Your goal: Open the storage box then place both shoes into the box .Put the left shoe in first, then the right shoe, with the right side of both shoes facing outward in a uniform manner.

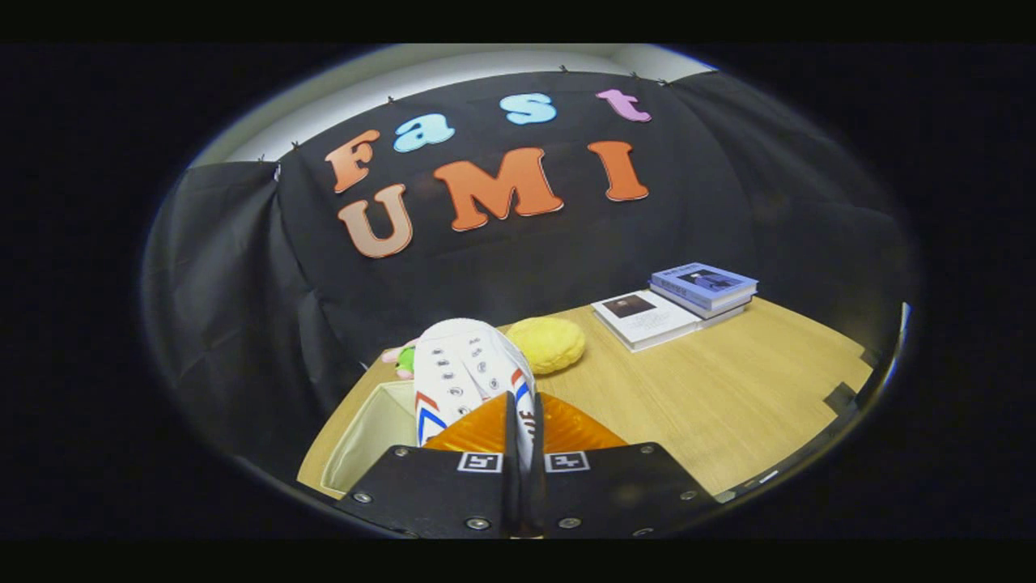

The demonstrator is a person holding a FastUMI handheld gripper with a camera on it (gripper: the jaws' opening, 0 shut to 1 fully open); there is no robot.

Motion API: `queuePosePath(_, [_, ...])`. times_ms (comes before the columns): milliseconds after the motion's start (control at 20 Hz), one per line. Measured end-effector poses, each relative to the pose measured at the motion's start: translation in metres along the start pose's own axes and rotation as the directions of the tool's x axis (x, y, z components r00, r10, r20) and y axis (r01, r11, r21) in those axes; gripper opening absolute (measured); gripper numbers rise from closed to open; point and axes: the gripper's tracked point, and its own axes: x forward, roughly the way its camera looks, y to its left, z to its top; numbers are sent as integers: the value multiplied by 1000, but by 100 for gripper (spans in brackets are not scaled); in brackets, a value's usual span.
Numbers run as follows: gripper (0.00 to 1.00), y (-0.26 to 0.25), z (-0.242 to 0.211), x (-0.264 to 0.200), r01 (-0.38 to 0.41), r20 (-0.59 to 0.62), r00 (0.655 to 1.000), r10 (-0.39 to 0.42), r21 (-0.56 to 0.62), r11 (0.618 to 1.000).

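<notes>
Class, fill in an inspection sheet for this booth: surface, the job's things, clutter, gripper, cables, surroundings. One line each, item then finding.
Surface: light wooden table, bare on the side ahead of the books.
Job's things: white shoe with red and blue stripes, held toe up over the open storage box; the box's inside wall shows beside it.
Clutter: round yellow cushion-like thing beyond the shoe; a small pink and green toy behind the shoe; white book beside a stack of books, the top one blue.
Gripper: gripper fingers close together, pinching the shoe's edge.
Cables: nothing seen.
Surroundings: black cloth wall behind the table.
</notes>
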Motion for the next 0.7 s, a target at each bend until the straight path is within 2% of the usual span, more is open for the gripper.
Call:
queuePosePath(150, [4,9,-14,7,41,-5,999,-41,-3,999])
queuePosePath(450, [5,29,-33,6,71,-23,997,-71,5,997])
queuePosePath(600, [5,46,-35,5,38,-9,999,-38,-19,999])
queuePosePath(700, [5,48,-50,11,52,-32,998,-53,-27,998])
